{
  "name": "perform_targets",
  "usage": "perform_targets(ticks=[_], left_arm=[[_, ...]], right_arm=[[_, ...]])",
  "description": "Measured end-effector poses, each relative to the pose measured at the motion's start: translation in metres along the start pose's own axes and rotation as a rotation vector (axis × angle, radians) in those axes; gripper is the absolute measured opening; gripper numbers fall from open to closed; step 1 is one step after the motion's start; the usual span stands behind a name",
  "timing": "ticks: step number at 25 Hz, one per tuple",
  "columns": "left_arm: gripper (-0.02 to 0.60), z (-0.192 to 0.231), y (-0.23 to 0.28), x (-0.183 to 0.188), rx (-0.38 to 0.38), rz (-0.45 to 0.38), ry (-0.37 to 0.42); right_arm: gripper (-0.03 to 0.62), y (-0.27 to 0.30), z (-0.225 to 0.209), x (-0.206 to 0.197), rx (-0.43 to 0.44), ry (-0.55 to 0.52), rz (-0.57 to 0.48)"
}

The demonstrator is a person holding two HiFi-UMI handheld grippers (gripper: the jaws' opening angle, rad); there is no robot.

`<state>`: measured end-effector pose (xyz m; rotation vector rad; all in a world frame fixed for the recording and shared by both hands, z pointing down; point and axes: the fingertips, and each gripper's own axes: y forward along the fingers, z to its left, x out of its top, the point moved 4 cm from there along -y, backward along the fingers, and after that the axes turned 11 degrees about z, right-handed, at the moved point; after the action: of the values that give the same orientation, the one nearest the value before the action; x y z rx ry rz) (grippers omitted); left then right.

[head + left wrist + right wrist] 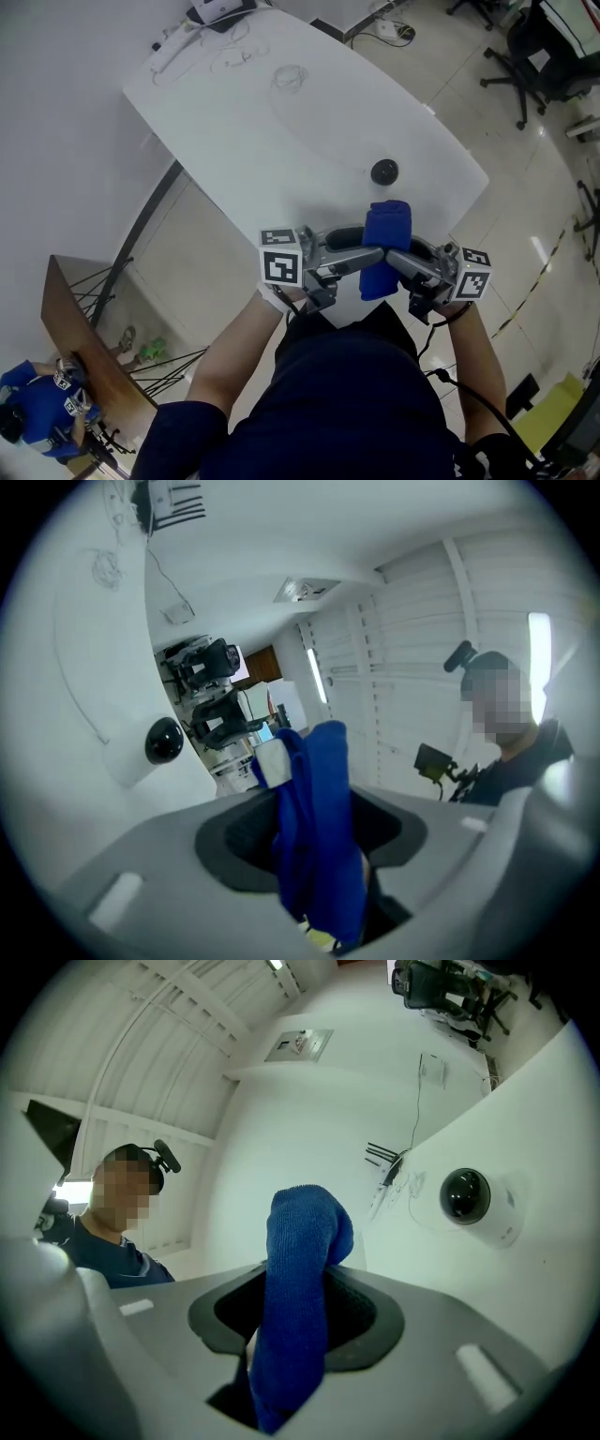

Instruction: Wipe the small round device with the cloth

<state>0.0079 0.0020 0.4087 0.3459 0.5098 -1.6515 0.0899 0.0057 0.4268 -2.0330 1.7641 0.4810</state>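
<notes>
The small round black device [384, 172] sits on the white table [281, 122], just beyond my hands. It also shows as the device [164, 741] in the left gripper view and as the device [466, 1194] in the right gripper view. A blue cloth [384, 246] hangs in the air between both grippers, above the table's near edge. My right gripper [398, 261] is shut on the cloth [295, 1307]. My left gripper [370, 255] has the cloth [314, 836] between its jaws, and a dark gap shows beside the fabric, so it stands open.
Cables and a white appliance [220, 11] lie at the table's far end. Office chairs [530, 56] stand on the tiled floor to the right. A wooden board [84, 347] and a person in blue [33, 412] are at lower left.
</notes>
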Motion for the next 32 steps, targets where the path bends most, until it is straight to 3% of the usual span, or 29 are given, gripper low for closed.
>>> perform_targets(ticks=[7,14,18,23,29,32], left_arm=[[0.175,0.009,-0.007,-0.004,0.111,-0.003,0.007],[0.144,0.02,-0.011,-0.003,0.194,-0.017,0.057],[0.144,0.04,-0.028,0.014,0.336,-0.08,0.041],[0.144,0.1,-0.058,0.028,0.595,-0.144,-0.076],[0.146,0.169,-0.065,0.03,0.714,-0.167,-0.348],[0.146,0.189,-0.068,0.031,0.749,-0.184,-0.43]], right_arm=[[0.186,-0.002,-0.016,-0.008,-0.074,0.069,-0.041],[0.25,-0.014,-0.025,-0.007,-0.16,0.056,-0.103],[0.249,-0.031,-0.037,0.001,-0.274,0.052,-0.164],[0.247,-0.045,-0.045,0.009,-0.346,0.066,-0.237],[0.218,-0.047,-0.05,0.009,-0.344,0.106,-0.28],[0.21,-0.047,-0.053,0.01,-0.332,0.124,-0.299]])
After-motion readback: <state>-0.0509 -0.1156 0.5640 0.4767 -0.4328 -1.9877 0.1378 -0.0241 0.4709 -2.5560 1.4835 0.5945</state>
